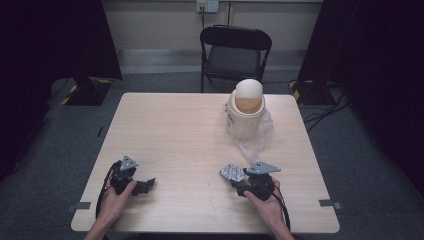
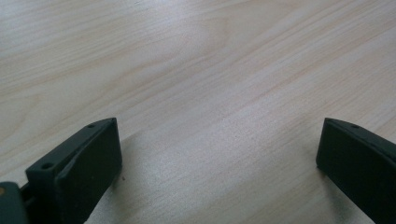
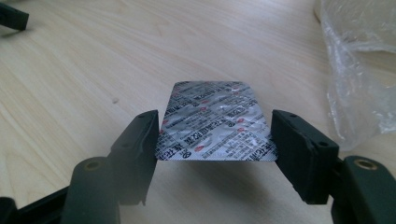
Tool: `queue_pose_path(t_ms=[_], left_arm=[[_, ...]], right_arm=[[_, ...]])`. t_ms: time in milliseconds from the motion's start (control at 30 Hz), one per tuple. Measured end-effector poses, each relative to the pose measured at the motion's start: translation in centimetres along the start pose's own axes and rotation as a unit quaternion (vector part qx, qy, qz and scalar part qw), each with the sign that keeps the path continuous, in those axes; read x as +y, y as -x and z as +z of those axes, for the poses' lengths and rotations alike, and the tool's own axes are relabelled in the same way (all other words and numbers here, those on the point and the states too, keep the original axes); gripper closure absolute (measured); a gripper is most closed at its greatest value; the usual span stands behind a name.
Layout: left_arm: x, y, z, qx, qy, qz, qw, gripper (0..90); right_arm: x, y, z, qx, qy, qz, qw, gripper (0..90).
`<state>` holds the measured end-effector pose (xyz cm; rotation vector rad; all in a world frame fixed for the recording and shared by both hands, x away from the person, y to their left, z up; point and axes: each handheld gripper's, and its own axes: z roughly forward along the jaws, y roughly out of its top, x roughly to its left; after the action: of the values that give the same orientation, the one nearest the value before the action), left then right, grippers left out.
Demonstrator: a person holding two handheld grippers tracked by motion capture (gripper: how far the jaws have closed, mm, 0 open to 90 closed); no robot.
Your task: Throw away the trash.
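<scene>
Right gripper clamps a blister pack (print unreadable); left gripper gapes.

On the pale wooden table, the right gripper holds a silvery blister pack at its tip. Beyond that claw stands a cream bin lined with clear plastic. The left gripper lies well apart, off to its left, in the person's hand.
</scene>
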<state>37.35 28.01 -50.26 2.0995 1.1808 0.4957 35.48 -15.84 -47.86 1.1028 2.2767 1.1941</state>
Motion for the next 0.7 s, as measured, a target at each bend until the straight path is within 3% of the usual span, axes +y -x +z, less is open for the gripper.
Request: queue_pose_path(t_ms=[700], left_arm=[[0.0,0.0,0.0,0.0,0.0,0.0,1.0,0.0]], right_arm=[[2.2,1.4,-2.2,0.0,0.034,0.022,0.9992,34.3]])
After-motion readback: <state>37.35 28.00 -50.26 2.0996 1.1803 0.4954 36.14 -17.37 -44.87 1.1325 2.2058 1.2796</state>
